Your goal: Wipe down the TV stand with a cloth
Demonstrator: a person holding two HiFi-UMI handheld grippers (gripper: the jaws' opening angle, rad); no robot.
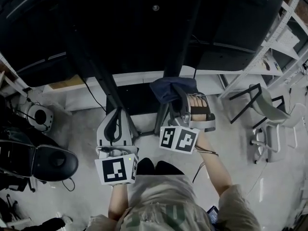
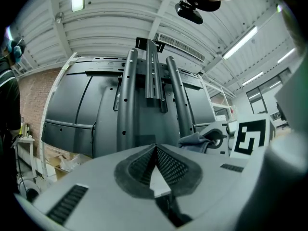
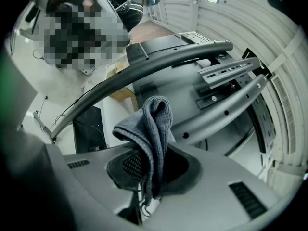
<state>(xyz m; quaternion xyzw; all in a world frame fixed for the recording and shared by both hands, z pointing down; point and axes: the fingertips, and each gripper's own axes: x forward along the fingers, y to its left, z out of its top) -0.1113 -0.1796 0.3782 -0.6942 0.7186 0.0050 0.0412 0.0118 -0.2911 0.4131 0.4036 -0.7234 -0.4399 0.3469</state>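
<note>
The TV stand's dark poles (image 1: pixel 108 81) rise from a black base plate (image 1: pixel 139 100) and carry the back of a large TV (image 1: pixel 144 23). My right gripper (image 1: pixel 180 96) is shut on a grey-blue cloth (image 1: pixel 172 88), held against the right pole just above the base. In the right gripper view the cloth (image 3: pixel 151 124) bunches up out of the jaws, in front of the curved tubes (image 3: pixel 159 64). My left gripper (image 1: pixel 116 110) is shut and empty, its pads (image 2: pixel 166 165) together, pointing at the left pole (image 2: pixel 126 100); the cloth (image 2: pixel 195 139) shows to its right.
A white chair (image 1: pixel 272 121) and white shelving (image 1: pixel 284 37) stand at the right. A black office chair (image 1: pixel 48 162) and a round white device (image 1: pixel 41 115) sit at the left, with cables on the grey floor. A cardboard box (image 1: pixel 65 84) lies behind the stand.
</note>
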